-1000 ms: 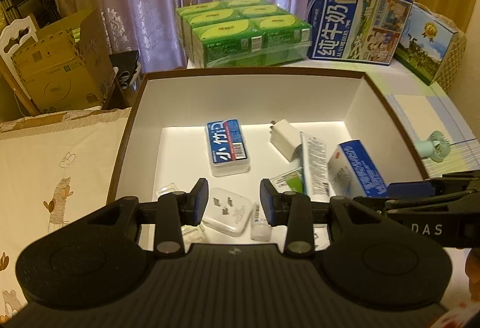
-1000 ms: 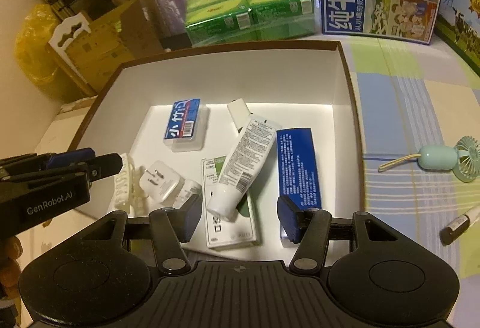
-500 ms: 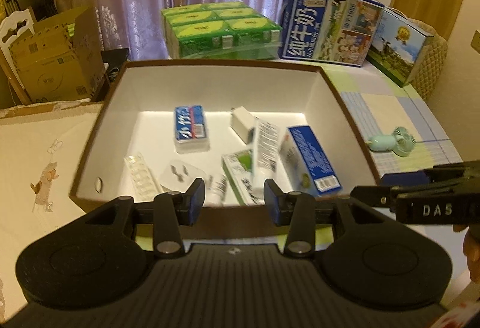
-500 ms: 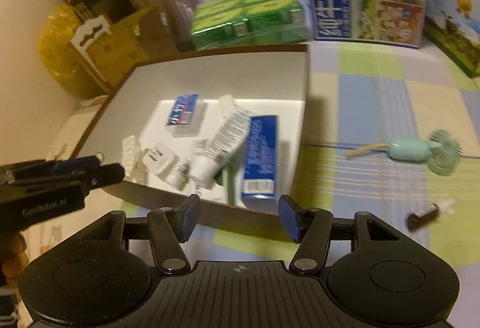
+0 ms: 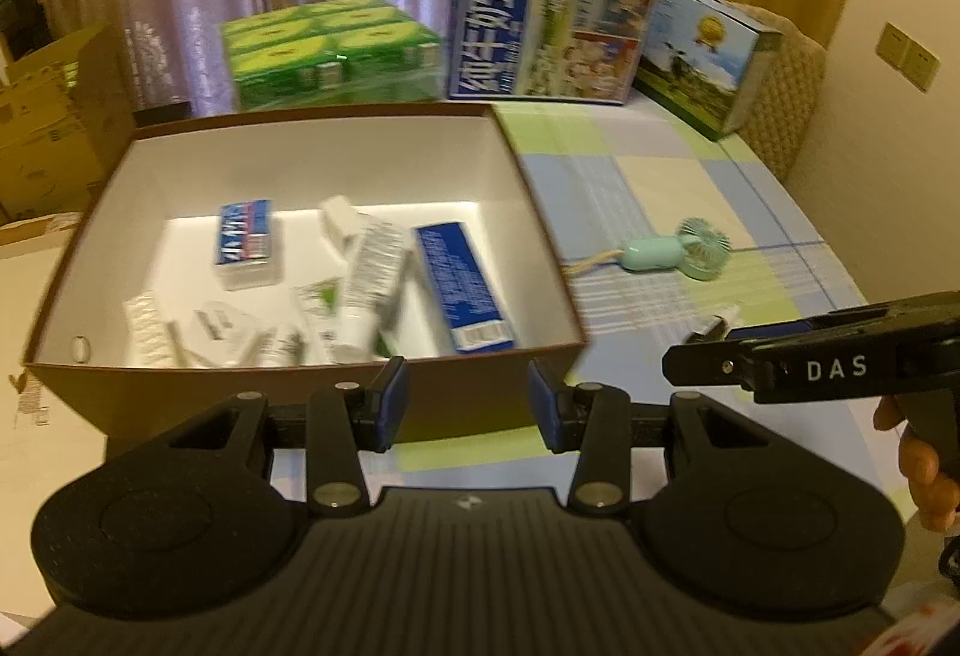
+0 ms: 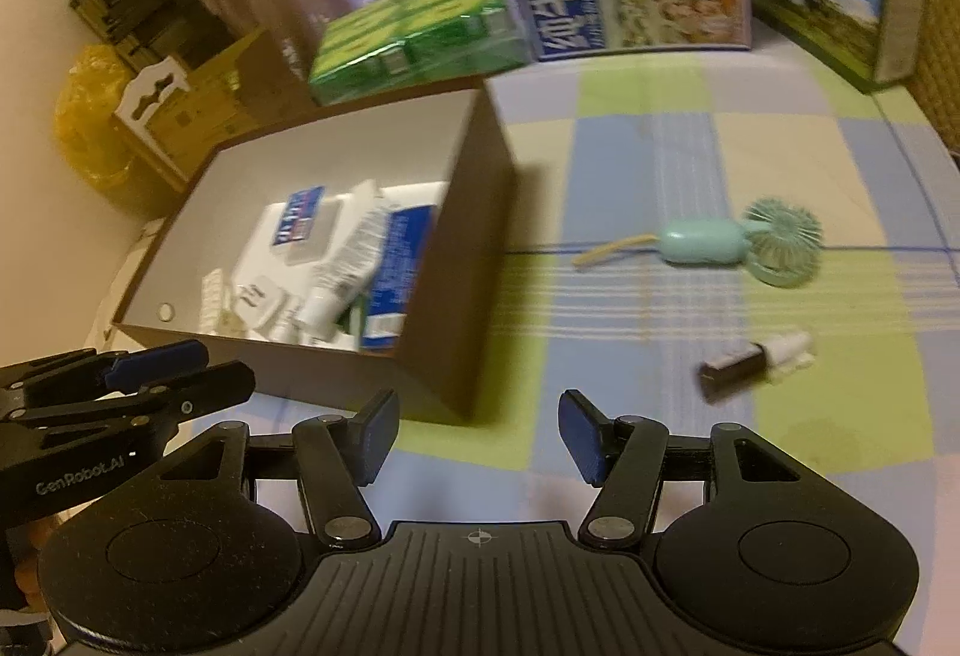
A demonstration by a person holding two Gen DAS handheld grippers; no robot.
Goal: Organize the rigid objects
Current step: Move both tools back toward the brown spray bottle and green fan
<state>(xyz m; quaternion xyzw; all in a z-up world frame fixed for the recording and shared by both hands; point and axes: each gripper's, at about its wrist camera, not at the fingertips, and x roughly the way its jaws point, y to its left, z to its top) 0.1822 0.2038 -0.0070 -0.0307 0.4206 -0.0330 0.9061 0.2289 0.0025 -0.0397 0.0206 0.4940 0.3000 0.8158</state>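
Observation:
A brown box (image 5: 540, 212) with a white inside holds several items: a blue carton (image 5: 462, 284), a white tube (image 5: 372, 284), a blue-labelled case (image 5: 246, 242) and a white plug (image 5: 219, 323). The box also shows in the right wrist view (image 6: 474, 248). On the checked cloth to its right lie a mint hand fan (image 6: 732, 242) and a small dark bottle with a white tip (image 6: 750, 365). My left gripper (image 5: 468, 401) is open and empty, in front of the box's near wall. My right gripper (image 6: 477, 434) is open and empty, near the box's front right corner, short of the bottle.
A green pack of cartons (image 5: 330, 50), a blue milk carton box (image 5: 552, 38) and another printed box (image 5: 708, 56) stand behind the brown box. Cardboard boxes (image 5: 48, 128) stand at the left. The fan also shows in the left wrist view (image 5: 678, 248).
Both grippers have pulled back out of the box and swung right. The views now show the cloth with the fan and the bottle. Both stay open and empty.

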